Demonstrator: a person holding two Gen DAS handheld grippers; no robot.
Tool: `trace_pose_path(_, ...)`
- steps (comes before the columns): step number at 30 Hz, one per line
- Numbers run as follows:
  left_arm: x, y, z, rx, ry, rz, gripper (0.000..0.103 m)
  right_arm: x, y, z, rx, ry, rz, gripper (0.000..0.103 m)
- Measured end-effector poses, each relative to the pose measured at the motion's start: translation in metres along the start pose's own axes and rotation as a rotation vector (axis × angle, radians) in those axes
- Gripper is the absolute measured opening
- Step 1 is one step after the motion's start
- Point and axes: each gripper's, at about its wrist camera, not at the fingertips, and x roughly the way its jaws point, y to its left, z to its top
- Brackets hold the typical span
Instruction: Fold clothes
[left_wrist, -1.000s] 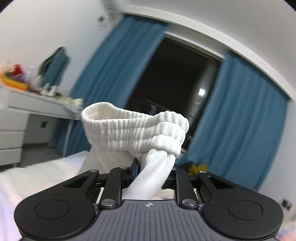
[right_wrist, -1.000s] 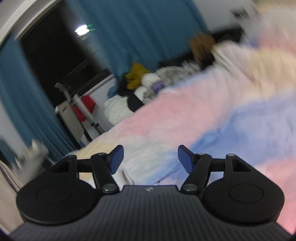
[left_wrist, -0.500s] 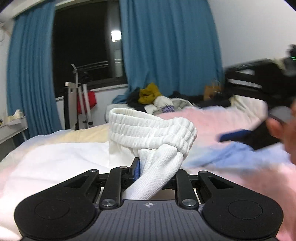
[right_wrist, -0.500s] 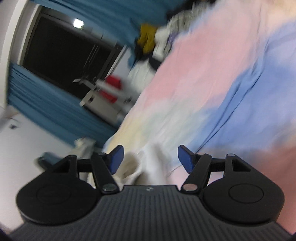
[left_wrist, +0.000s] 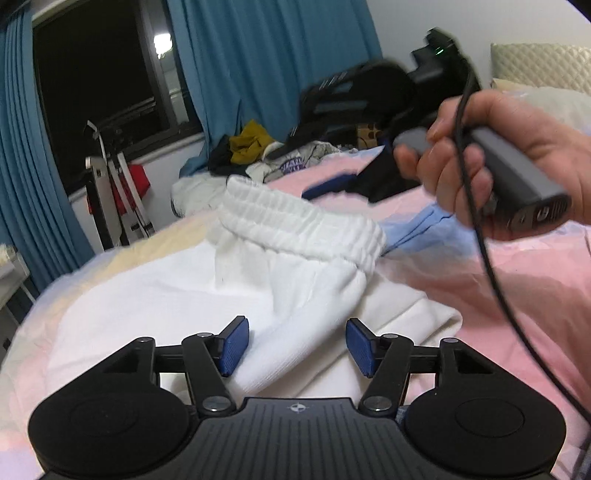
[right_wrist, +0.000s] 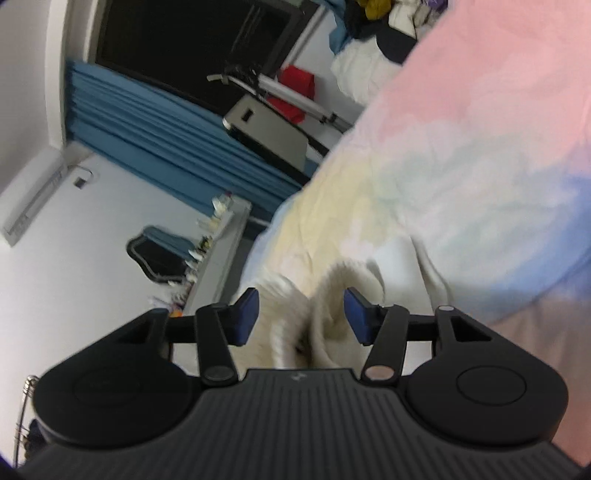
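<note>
White sweatpants (left_wrist: 207, 295) with a ribbed elastic waistband (left_wrist: 295, 229) lie bunched on the pastel bed cover (left_wrist: 461, 266). My left gripper (left_wrist: 297, 347) hangs low over them. Its jaws are opening, and a fold of white cloth lies between the blue pads (left_wrist: 234, 345) without being pressed. In the right wrist view the white cloth (right_wrist: 332, 288) bulges up between the jaws of my right gripper (right_wrist: 301, 317), which are closing but stand apart from it. A person's hand (left_wrist: 480, 155) holds the right gripper's handle, seen at the right of the left wrist view.
A heap of other clothes (left_wrist: 258, 147) sits at the bed's far side, below blue curtains (left_wrist: 266, 55) and a dark window. A metal rack with a red item (left_wrist: 114, 177) stands beside the bed. A white dresser (right_wrist: 218, 251) lies past the bed's edge. A pillow (left_wrist: 535, 66) is far right.
The left gripper sank toward the bed, let go of the white cloth and opened. The right gripper rolled and swung over to the sweatpants, and its jaws narrowed around a fold.
</note>
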Motion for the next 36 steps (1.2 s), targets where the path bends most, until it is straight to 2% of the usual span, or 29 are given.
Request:
trace_pose_path(3, 0.005, 0.005, -0.003, -0.012, 0.01, -0.001, 0.061, -0.004, 0.005, 0.006, -0.022, 0.022, 0.006, 0.054)
trace_pose_path(8, -0.002, -0.006, -0.008, 0.017, 0.017, 0.003, 0.061, 0.007, 0.003, 0.006, -0.011, 0.165, 0.057, 0.054)
trace_pose_path(13, -0.005, -0.007, -0.013, 0.01, 0.02, -0.003, 0.061, 0.032, -0.002, -0.001, -0.039, 0.24, -0.057, 0.054)
trace_pose_path(16, -0.008, -0.01, -0.016, 0.019, 0.013, 0.001, 0.059, 0.047, -0.008, -0.004, -0.02, 0.233, -0.032, 0.053)
trace_pose_path(17, -0.008, -0.01, -0.017, 0.02, 0.013, -0.002, 0.058, 0.051, -0.005, -0.005, -0.033, 0.228, -0.03, 0.049)
trace_pose_path(18, -0.009, -0.01, -0.018, 0.022, 0.014, -0.005, 0.054, 0.055, -0.003, -0.007, -0.048, 0.223, -0.029, 0.037)
trace_pose_path(19, -0.013, -0.012, -0.02, 0.012, 0.013, -0.012, 0.048, 0.059, 0.0, -0.009, -0.06, 0.217, -0.028, 0.031)
trace_pose_path(23, -0.022, -0.012, -0.02, -0.023, -0.014, -0.05, 0.035, 0.054, 0.007, -0.012, -0.063, 0.181, -0.033, 0.022)
trace_pose_path(27, -0.03, -0.014, -0.013, -0.027, -0.053, -0.102, 0.023, 0.042, 0.011, 0.0, -0.043, 0.119, 0.013, 0.02)
trace_pose_path(31, -0.039, -0.023, -0.006, -0.005, -0.121, -0.177, 0.022, 0.016, 0.004, 0.013, 0.021, 0.011, 0.045, 0.02)
trace_pose_path(32, -0.037, -0.026, -0.007, -0.006, -0.113, -0.188, 0.022, 0.01, 0.001, 0.016, 0.037, -0.01, 0.042, 0.02)
trace_pose_path(36, -0.022, -0.04, -0.016, 0.003, -0.037, -0.2, 0.022, 0.013, -0.03, 0.021, 0.053, 0.01, -0.074, 0.021)
